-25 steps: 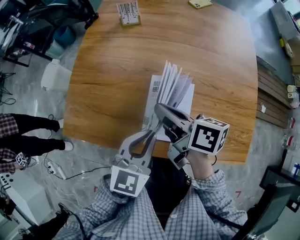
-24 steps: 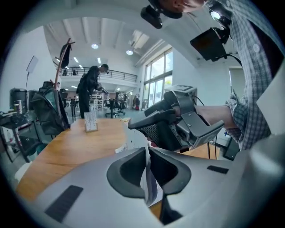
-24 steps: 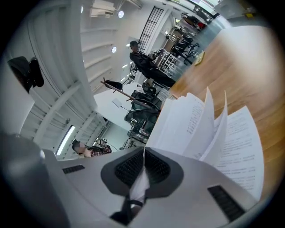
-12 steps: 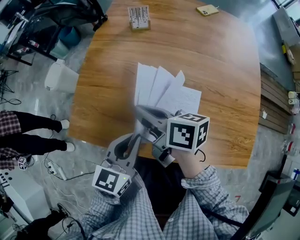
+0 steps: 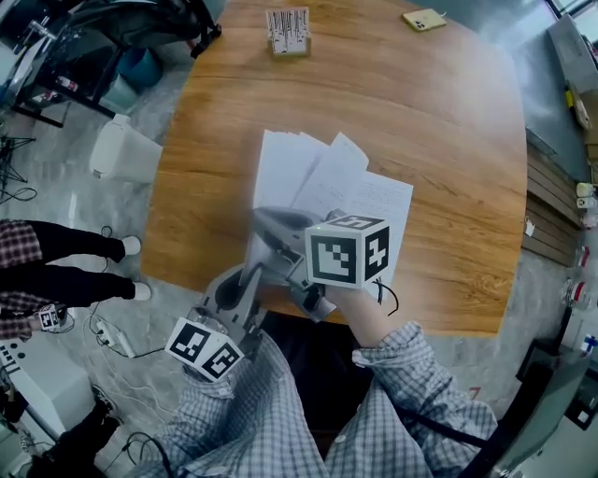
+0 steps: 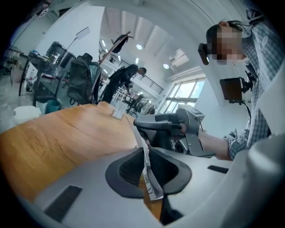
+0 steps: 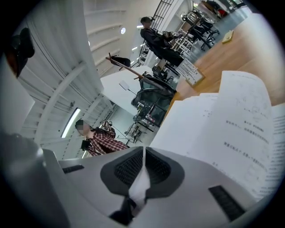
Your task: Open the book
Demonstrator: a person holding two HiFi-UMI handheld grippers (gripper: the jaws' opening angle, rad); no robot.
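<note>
Room: an open workshop with a grey marbled floor [image 5: 84, 215]. A white container [image 5: 121, 149] stands on it to the left of the book, off the desk, and a seated person in a checked sleeve [image 5: 14, 247] is further left again.

Desk [image 5: 448, 140]: a rounded wooden top, dry and level. Beyond the book, at the far edge, stand a small card stand [image 5: 288, 31] and a yellow pad [image 5: 425, 19], both well apart from the book.

Book [image 5: 360, 201]: it lies on the desk at the near edge, directly ahead of the operator, already partly open. Its long axis runs away from the operator and its white leaves [image 5: 285, 163] fan out to the left.

Left hand-held gripper [image 5: 250, 271]: at the book's near left corner, jaws closed on a thin printed sheet, apparently the cover or bottom leaf. This serves as the anchor.

Right hand-held gripper [image 5: 262, 219]: reaches over the book's near edge, just above the left one, and is pinched tight on a white page [image 7: 141, 178].

Assessment: both grippers are in contact with the book. The right one carries the loose leaf, so the coming move turns on laying that leaf down to the left of the spine.
</note>
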